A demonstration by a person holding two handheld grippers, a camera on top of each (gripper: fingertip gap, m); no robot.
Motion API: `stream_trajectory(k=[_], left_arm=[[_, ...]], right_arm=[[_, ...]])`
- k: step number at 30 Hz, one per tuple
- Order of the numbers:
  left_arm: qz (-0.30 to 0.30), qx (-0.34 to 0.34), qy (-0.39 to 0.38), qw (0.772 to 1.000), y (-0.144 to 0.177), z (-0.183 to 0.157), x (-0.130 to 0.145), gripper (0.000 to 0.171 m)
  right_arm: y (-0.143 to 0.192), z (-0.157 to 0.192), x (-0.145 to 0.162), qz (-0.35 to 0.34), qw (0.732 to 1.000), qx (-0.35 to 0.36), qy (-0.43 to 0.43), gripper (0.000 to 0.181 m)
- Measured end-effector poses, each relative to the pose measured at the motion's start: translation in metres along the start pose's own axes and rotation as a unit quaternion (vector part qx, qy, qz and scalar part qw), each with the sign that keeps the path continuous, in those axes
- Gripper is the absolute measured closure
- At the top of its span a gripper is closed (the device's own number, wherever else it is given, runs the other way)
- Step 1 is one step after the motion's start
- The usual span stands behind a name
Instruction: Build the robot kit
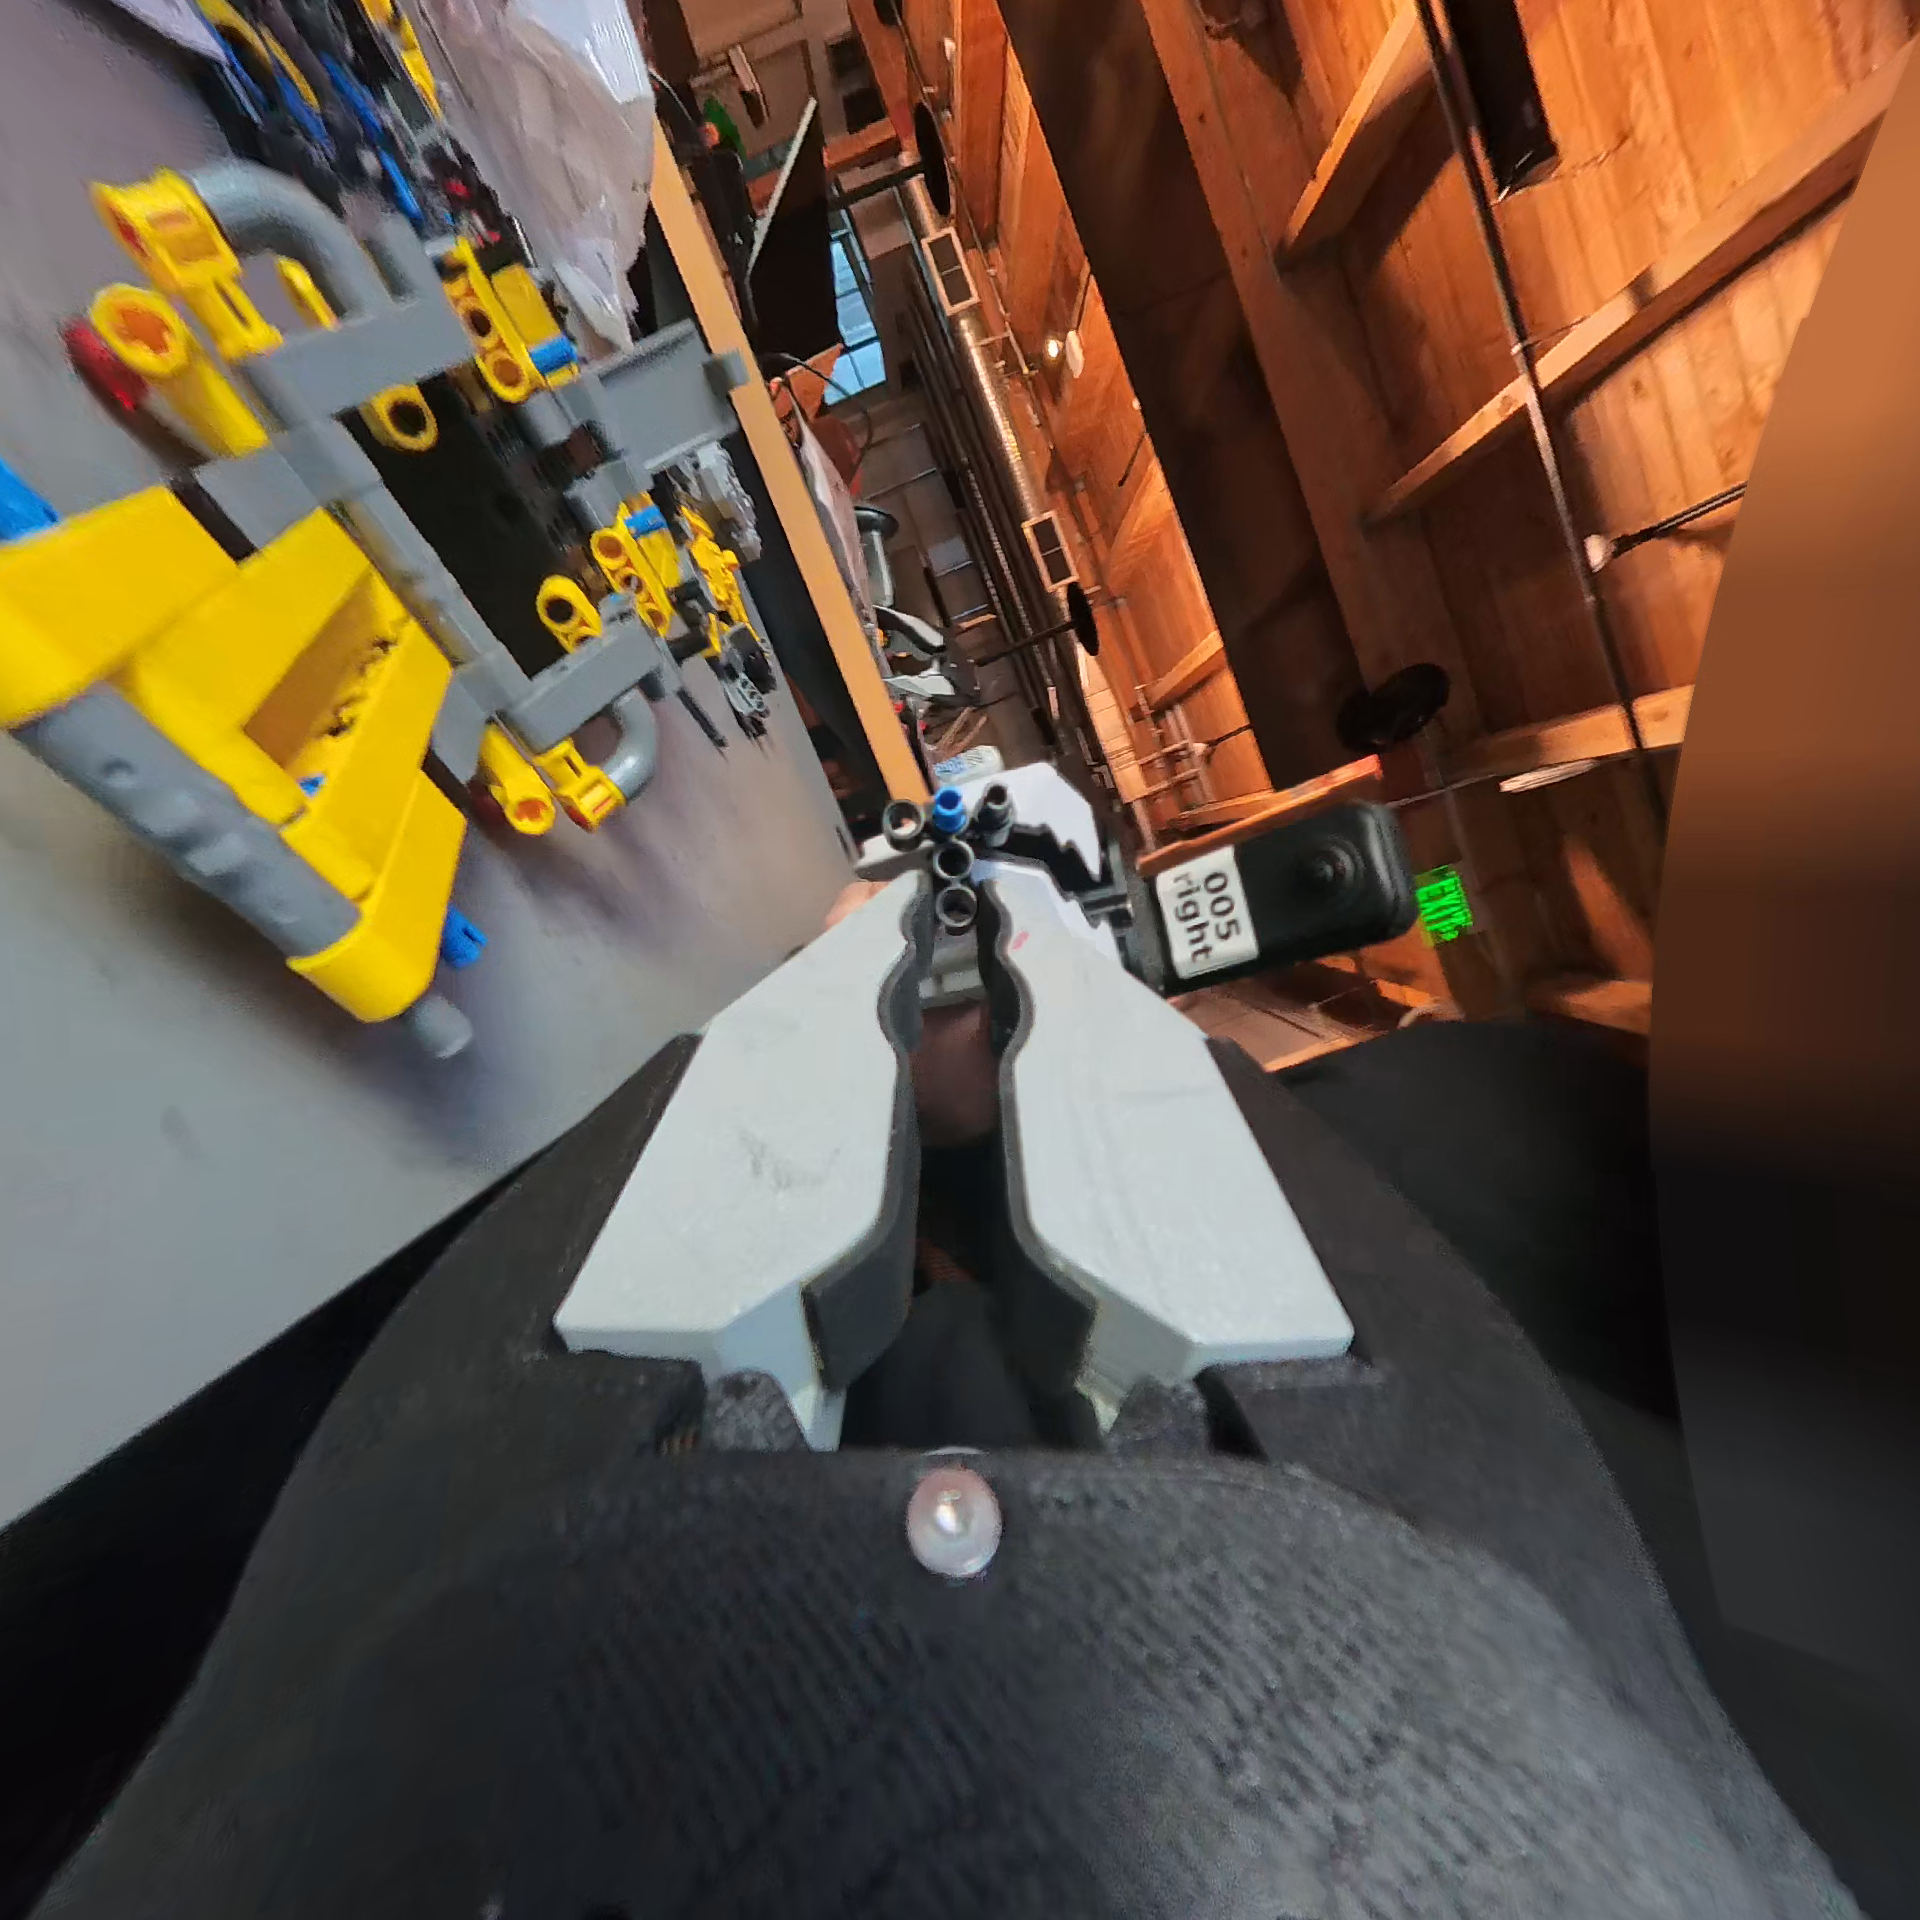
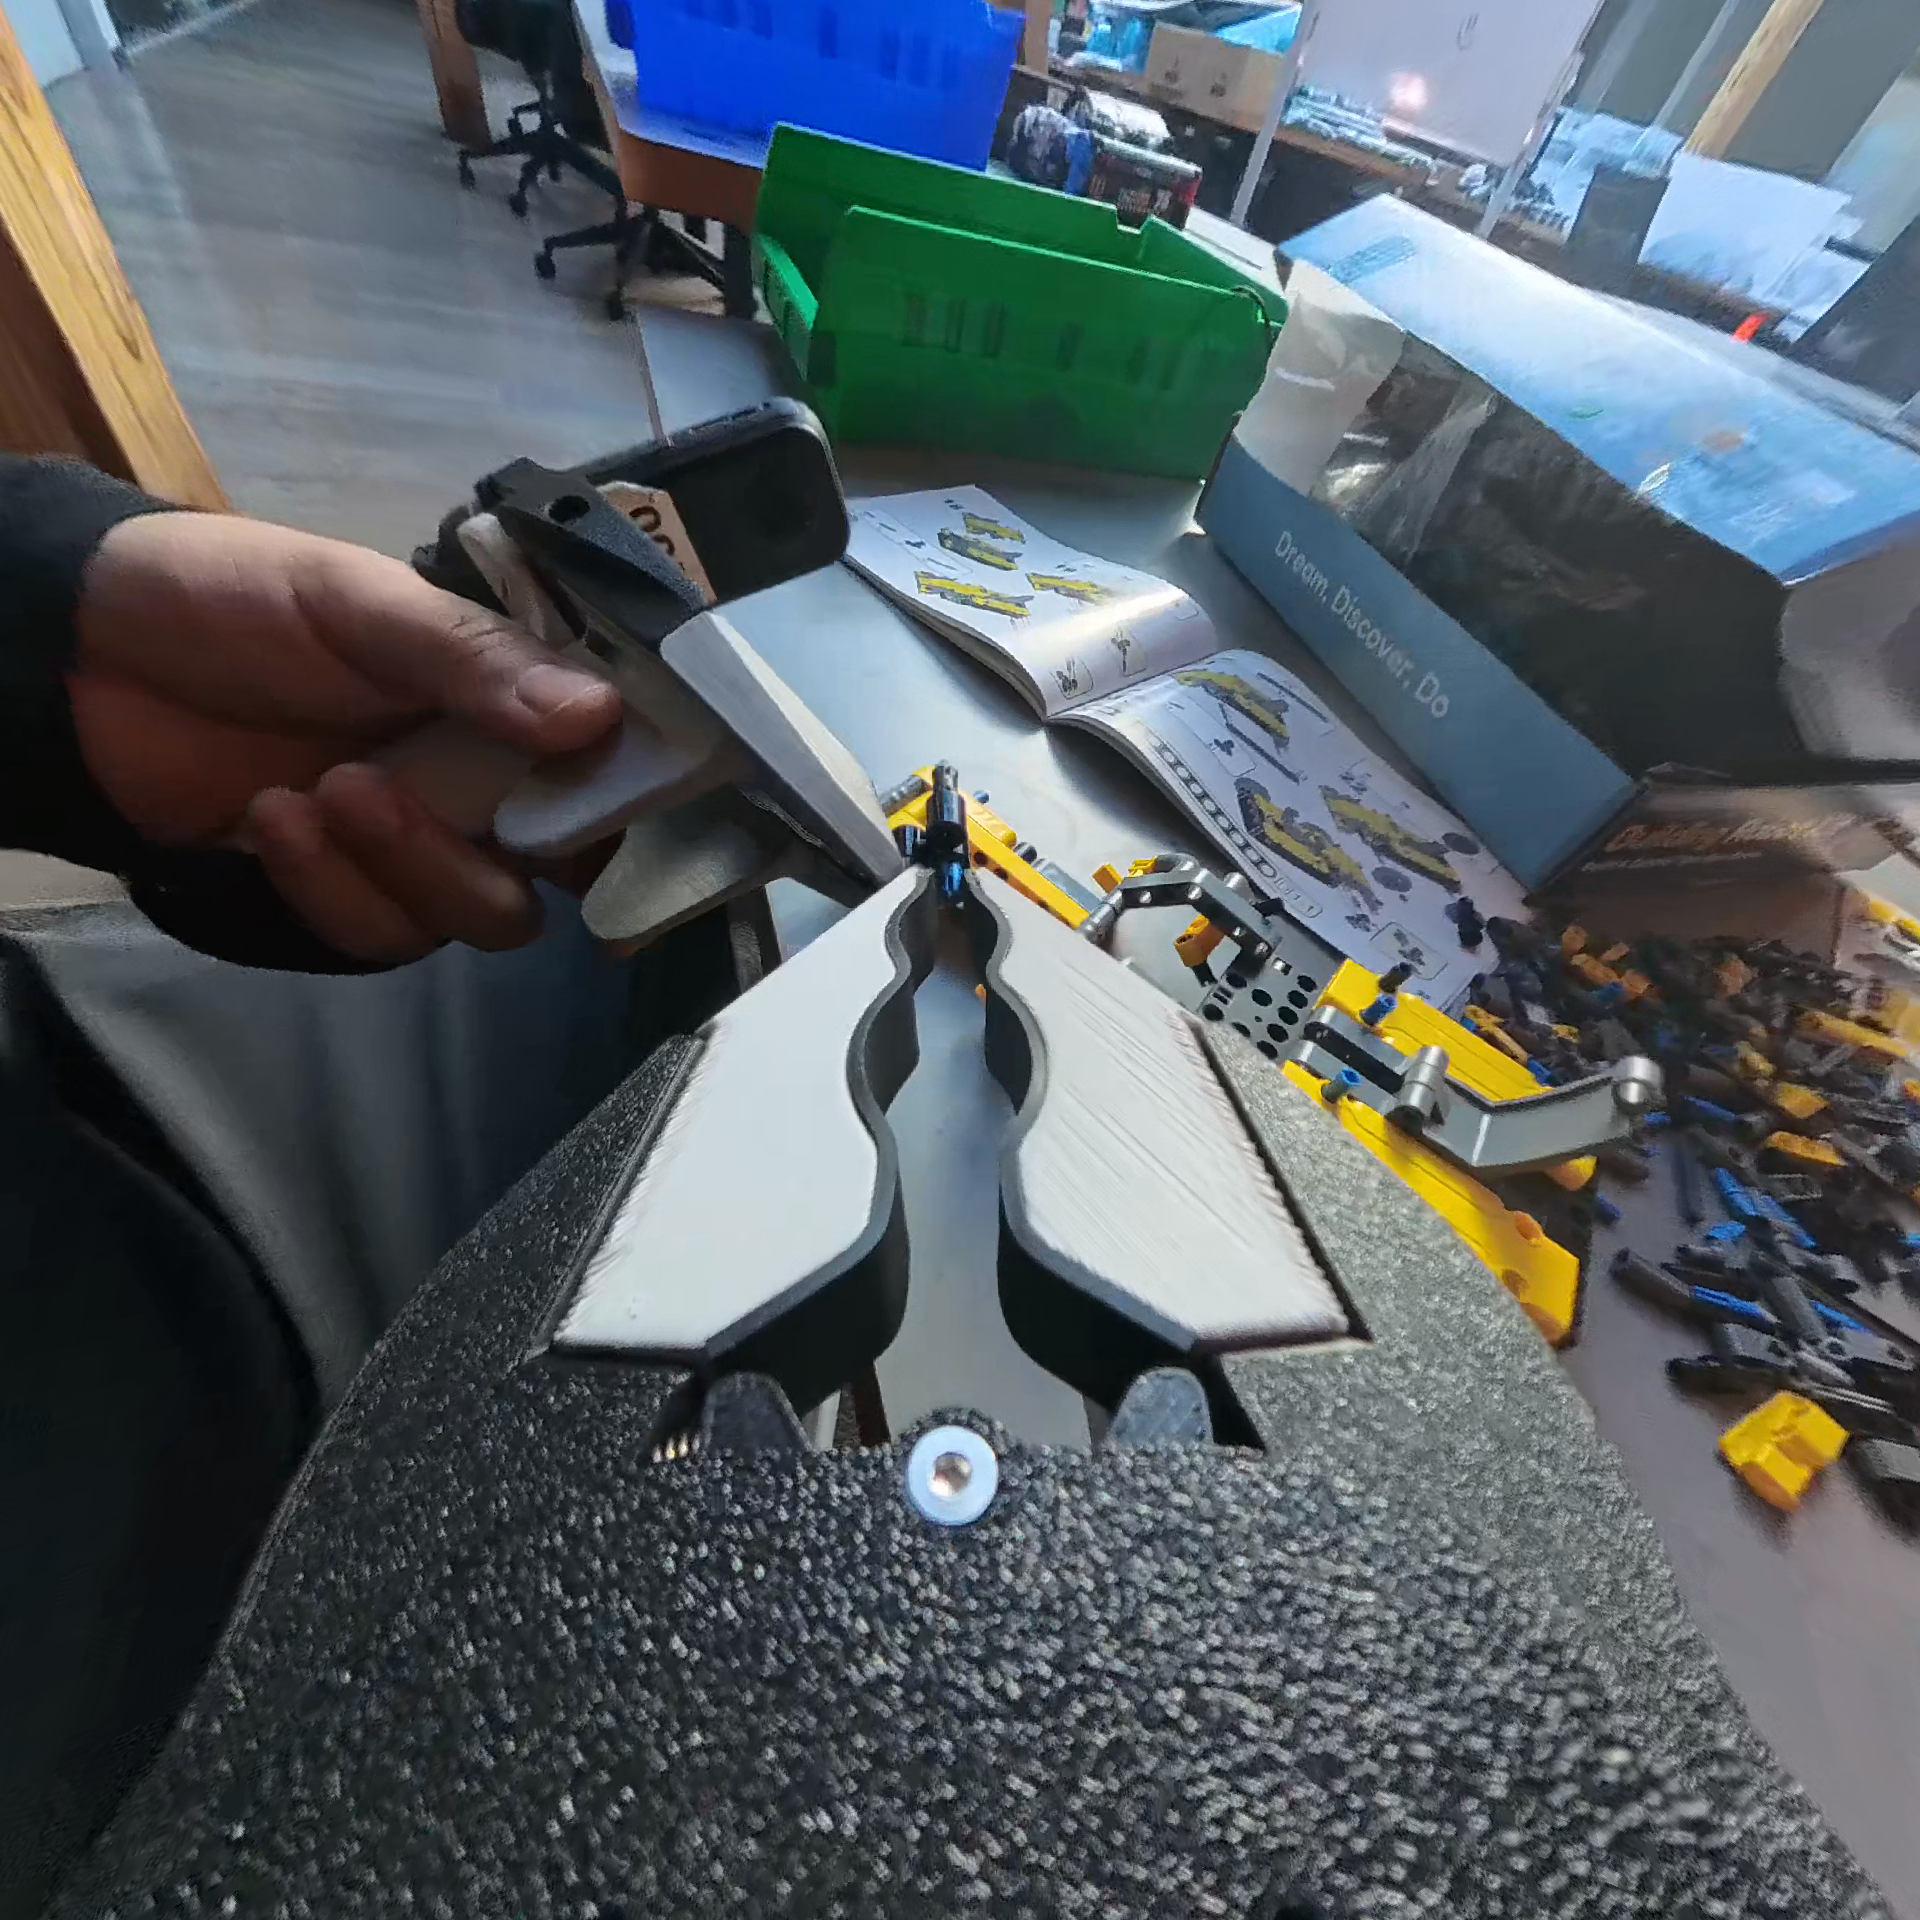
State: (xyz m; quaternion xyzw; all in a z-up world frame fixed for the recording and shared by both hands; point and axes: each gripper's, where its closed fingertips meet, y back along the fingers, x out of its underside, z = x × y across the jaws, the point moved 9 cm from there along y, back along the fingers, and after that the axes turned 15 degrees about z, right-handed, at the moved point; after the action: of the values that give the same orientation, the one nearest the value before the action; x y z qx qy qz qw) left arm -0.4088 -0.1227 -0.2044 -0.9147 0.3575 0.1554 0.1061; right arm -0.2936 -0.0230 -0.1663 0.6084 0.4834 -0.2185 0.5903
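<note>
My left gripper [image 1: 951, 899] has its tongs closed on a small black connector piece [image 1: 954, 862], a short beam with round holes and a blue pin [image 1: 943, 802] at its far end; I judge it is lifted off the grey table [image 1: 312, 1091] so both tools can work on it in the air; my right gripper [image 2: 948, 881] meets it tip to tip, its tongs nearly together on the same small black and blue assembly [image 2: 943, 831], though I cannot tell how firmly it bites; a hand [image 2: 312, 717] squeezes the left tool's handle, which fits a held grip; the half-built yellow and grey model [image 2: 1351, 1029] lies just beside and below the tips; an open instruction booklet [image 2: 1122, 665] lies beyond it within sight, probably for reference; loose black, blue and yellow parts [image 2: 1714, 1195] are scattered to the right; a green bin [image 2: 997, 322] and a blue box [image 2: 1558, 499] stand farther back
</note>
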Motion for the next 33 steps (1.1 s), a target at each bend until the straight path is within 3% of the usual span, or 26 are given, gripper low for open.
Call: stream_trajectory(k=[3,6,11,13,16,18,20,24,28,33], left_arm=[[-0.003,0.007,0.016,1.0,-0.006,0.001,0.006,0.167],[0.002,-0.035,-0.032,0.999,-0.01,-0.009,0.005,0.165],[0.019,-0.144,-0.137,0.98,-0.003,-0.035,-0.003,0.134],[0.01,-0.208,-0.204,0.957,0.008,-0.047,-0.007,0.13],[0.008,-0.323,-0.295,0.899,0.027,-0.056,-0.012,0.126],[0.02,-0.382,-0.322,0.866,0.038,-0.051,-0.012,0.124],[0.033,-0.417,-0.325,0.848,0.049,-0.041,-0.012,0.121],[0.049,-0.435,-0.347,0.829,0.07,-0.021,-0.015,0.121],[0.062,-0.437,-0.332,0.834,0.089,-0.014,-0.031,0.121],[0.054,-0.403,-0.398,0.822,0.092,-0.016,-0.048,0.12]], right_arm=[[0.007,0.003,0.003,0.007,1.0,0.011,0.002,0.177],[0.017,0.004,0.007,-0.002,0.999,0.025,-0.021,0.177],[0.043,-0.008,0.013,-0.012,0.996,0.048,-0.075,0.177],[0.052,-0.018,0.021,0.006,0.994,0.055,-0.096,0.177],[0.058,-0.033,0.035,0.023,0.988,0.049,-0.146,0.177],[0.058,-0.04,0.041,0.026,0.983,0.045,-0.176,0.177],[0.056,-0.044,0.043,0.04,0.98,0.039,-0.189,0.177],[0.043,-0.052,0.039,0.056,0.981,0.04,-0.179,0.177],[0.03,-0.061,0.042,0.058,0.977,0.044,-0.201,0.177],[0.027,-0.065,0.042,0.06,0.976,0.052,-0.203,0.177]])
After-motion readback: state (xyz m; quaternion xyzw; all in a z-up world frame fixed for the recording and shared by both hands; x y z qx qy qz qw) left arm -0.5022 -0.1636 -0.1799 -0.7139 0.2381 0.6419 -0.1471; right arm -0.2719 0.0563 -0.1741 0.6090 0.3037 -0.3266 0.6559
